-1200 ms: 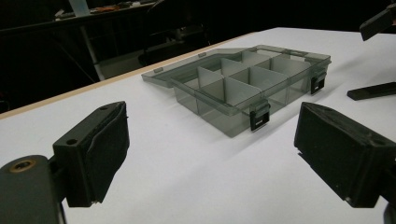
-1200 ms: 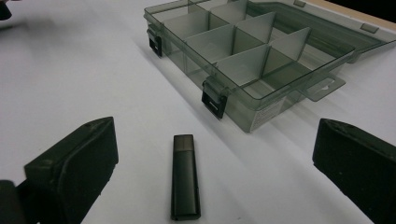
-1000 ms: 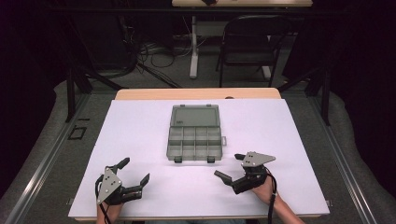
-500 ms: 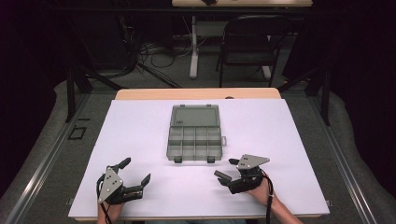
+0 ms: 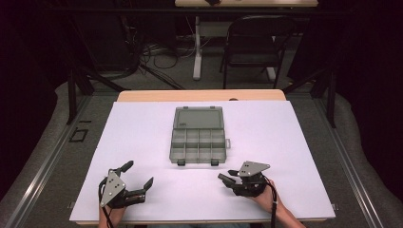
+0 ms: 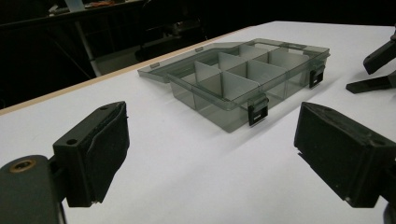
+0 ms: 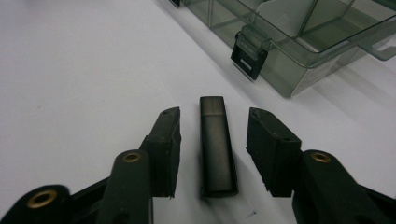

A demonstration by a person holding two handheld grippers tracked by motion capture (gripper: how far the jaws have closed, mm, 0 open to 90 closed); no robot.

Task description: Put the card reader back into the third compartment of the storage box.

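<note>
Closing around a dark USB stick (image 7: 216,149) lying on the worktop (image 5: 142,133), the right gripper (image 7: 212,151) has gaps either side, pads not touching. The stick lies at 5 o'clock from the open compartment box (image 5: 198,142). The left gripper (image 6: 210,154) gapes wide, empty.

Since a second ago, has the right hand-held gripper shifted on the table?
No, barely: the right hand-held gripper sits at the same spot near the organizer box. Its jaws have just been closing around the dark stick, gaps remaining.
</note>
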